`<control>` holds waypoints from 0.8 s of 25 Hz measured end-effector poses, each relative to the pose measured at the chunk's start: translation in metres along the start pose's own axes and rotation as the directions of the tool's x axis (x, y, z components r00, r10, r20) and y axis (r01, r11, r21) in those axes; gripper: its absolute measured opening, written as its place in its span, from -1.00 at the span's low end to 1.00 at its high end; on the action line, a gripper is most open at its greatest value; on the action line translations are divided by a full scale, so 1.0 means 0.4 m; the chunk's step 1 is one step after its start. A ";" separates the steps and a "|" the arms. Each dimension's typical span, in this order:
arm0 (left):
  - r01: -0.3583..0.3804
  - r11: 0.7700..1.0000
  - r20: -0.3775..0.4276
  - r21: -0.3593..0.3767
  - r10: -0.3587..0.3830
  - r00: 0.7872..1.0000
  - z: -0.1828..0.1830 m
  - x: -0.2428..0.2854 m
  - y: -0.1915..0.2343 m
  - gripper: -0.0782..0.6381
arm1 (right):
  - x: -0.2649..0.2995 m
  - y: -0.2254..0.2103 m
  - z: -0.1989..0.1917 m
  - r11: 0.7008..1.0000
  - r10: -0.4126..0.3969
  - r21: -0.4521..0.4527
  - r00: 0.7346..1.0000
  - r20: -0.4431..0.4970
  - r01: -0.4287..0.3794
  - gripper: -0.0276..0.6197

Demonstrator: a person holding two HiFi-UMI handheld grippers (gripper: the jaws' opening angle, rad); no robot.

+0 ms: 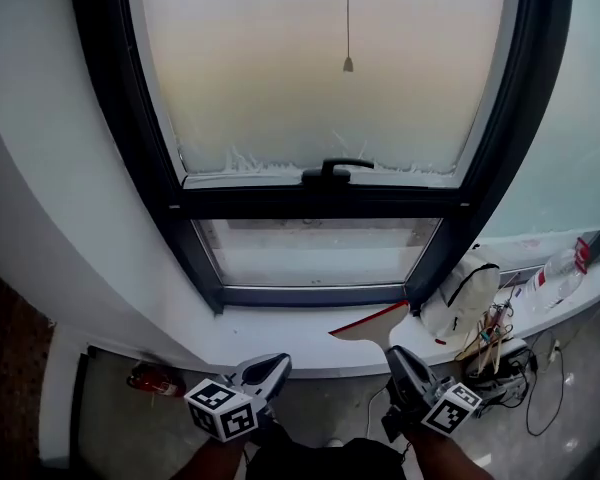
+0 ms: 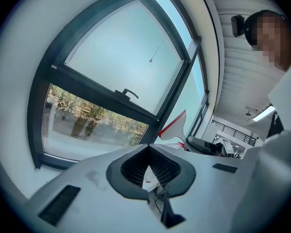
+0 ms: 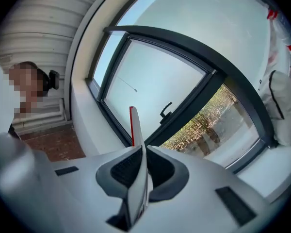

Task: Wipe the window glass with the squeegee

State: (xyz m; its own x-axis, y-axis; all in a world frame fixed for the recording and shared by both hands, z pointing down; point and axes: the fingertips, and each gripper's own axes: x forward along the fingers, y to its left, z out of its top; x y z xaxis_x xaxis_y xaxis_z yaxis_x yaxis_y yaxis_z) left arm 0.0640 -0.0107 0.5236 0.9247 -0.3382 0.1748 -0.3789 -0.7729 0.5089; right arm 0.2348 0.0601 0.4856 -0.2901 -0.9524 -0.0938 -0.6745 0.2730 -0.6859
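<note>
Below the window handle (image 1: 332,171) and slightly to its right, the squeegee (image 1: 373,324) was clamped by its stem in the right hand-held gripper (image 1: 393,356). Its red-edged blade lay crosswise, level with the sill (image 1: 280,333), and its stem pointed up toward the lower pane (image 1: 315,253). That pane sat between blade and handle, with glass straight ahead and above. Lower left of the handle, the left hand-held gripper (image 1: 276,364) had its jaws drawn together on nothing. Judging by this, the right arm alone needed to lift the blade to the glass.
</note>
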 end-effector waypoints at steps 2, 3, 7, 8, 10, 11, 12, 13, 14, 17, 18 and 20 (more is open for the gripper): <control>-0.022 1.000 0.009 -0.011 0.023 1.000 -0.042 -0.020 -0.048 -0.78 | -0.061 -0.005 -0.022 1.000 0.004 -0.011 1.000 -0.024 -0.005 -0.85; -0.037 0.999 0.004 -0.013 0.037 0.999 -0.063 -0.031 -0.067 -0.78 | -0.086 -0.007 -0.031 1.000 0.001 -0.007 0.999 -0.035 -0.002 -0.85; -0.075 0.997 -0.011 0.012 0.075 0.997 -0.100 -0.078 -0.129 -0.78 | -0.148 0.010 -0.040 0.999 0.005 0.035 0.999 -0.041 -0.003 -0.85; -0.078 0.997 -0.011 0.026 0.078 0.997 -0.099 -0.089 -0.138 -0.78 | -0.154 0.023 -0.036 0.999 0.012 0.036 0.999 -0.036 -0.010 -0.85; -0.083 0.995 -0.012 0.047 0.084 0.996 -0.097 -0.107 -0.145 -0.78 | -0.163 0.054 -0.029 0.999 0.029 0.030 0.999 -0.029 -0.028 -0.85; -0.085 0.995 -0.011 0.051 0.085 0.996 -0.093 -0.115 -0.147 -0.78 | -0.164 0.071 -0.028 0.999 0.038 0.025 0.999 -0.025 -0.038 -0.85; -0.084 0.995 -0.008 0.052 0.084 0.996 -0.087 -0.122 -0.148 -0.78 | -0.166 0.088 -0.027 0.999 0.048 0.015 0.999 -0.021 -0.047 -0.85; -0.078 0.995 -0.004 0.056 0.078 0.997 -0.078 -0.127 -0.149 -0.78 | -0.166 0.105 -0.026 0.998 0.055 0.000 0.998 -0.016 -0.055 -0.85; -0.068 0.996 -0.001 0.064 0.068 0.998 -0.067 -0.132 -0.151 -0.78 | -0.165 0.121 -0.026 0.998 0.060 -0.021 0.998 -0.012 -0.060 -0.85; -0.036 0.995 -0.002 0.095 0.037 0.999 -0.033 -0.154 -0.150 -0.78 | -0.154 0.158 -0.041 0.995 0.049 -0.088 0.999 -0.005 -0.049 -0.85; -0.029 0.994 -0.002 0.104 0.030 1.000 -0.023 -0.166 -0.146 -0.78 | -0.151 0.167 -0.052 0.995 0.040 -0.096 0.999 -0.004 -0.041 -0.85; -0.017 0.992 0.006 0.122 0.016 1.000 -0.002 -0.190 -0.136 -0.78 | -0.142 0.181 -0.074 0.995 0.029 -0.099 1.000 0.001 -0.029 -0.85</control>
State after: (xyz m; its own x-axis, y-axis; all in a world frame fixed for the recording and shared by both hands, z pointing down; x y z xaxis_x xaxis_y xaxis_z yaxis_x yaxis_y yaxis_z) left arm 0.0143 0.0574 0.4835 0.9181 -0.3540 0.1780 -0.3962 -0.8268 0.3992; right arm 0.1823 0.1379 0.4625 -0.3088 -0.9442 -0.1149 -0.7296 0.3126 -0.6083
